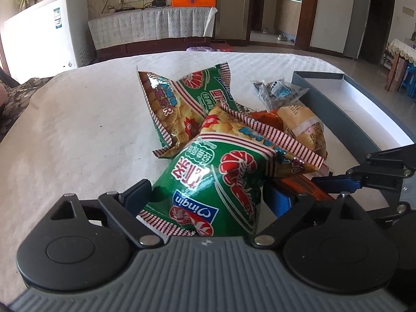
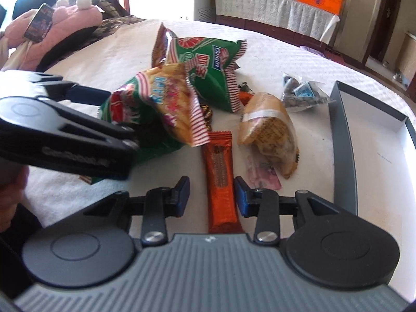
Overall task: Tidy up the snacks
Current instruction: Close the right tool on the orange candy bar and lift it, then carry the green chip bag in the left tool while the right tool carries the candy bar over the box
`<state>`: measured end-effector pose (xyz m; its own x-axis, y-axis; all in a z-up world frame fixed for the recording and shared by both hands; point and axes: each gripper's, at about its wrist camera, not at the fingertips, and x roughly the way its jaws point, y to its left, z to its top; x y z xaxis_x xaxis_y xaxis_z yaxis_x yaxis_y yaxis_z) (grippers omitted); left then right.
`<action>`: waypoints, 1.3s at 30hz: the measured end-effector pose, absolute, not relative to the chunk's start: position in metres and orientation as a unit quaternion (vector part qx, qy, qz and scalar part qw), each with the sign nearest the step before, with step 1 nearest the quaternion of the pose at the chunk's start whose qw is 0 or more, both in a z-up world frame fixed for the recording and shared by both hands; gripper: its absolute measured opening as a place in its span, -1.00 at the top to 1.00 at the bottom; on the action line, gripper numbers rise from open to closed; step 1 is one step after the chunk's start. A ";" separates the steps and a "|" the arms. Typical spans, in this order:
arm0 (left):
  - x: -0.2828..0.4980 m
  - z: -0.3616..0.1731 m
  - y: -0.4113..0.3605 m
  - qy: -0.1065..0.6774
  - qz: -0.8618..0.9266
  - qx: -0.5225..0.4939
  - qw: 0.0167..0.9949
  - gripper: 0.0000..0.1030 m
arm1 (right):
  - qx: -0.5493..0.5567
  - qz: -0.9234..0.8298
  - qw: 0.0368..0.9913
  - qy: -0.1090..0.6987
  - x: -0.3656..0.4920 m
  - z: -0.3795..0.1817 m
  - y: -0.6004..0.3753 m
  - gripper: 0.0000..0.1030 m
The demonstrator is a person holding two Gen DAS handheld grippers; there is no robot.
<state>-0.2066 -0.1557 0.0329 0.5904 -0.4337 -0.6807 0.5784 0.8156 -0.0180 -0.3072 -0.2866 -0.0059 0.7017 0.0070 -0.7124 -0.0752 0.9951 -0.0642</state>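
Snacks lie heaped on the white tablecloth: one green shrimp-chip bag sits between the wide-open left gripper, a second green bag behind, while the right gripper, part open, straddles one orange wafer bar untouched, beside a wrapped bun, a small grey packet and the grey box.

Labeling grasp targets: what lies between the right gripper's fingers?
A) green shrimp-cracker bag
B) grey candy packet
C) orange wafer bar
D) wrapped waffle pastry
C: in the right wrist view the orange wafer bar runs lengthwise between the blue pads of the right gripper, with a gap on each side, so it is not clamped. The green shrimp-cracker bag sits in the left gripper instead.
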 end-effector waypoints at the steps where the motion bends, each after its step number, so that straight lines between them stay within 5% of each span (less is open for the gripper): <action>1: -0.208 0.031 -0.159 0.350 -0.287 0.110 0.885 -0.93 | -0.044 0.026 0.921 0.387 -0.308 -0.006 -0.285 0.46; 13: -0.222 0.032 -0.169 0.319 -0.302 0.146 0.887 -0.54 | -0.031 0.012 0.926 0.376 -0.332 0.007 -0.296 0.54; 39: -0.225 0.069 -0.145 0.285 -0.243 0.089 0.923 -0.53 | -0.001 0.006 0.967 0.255 -0.364 0.050 -0.311 0.54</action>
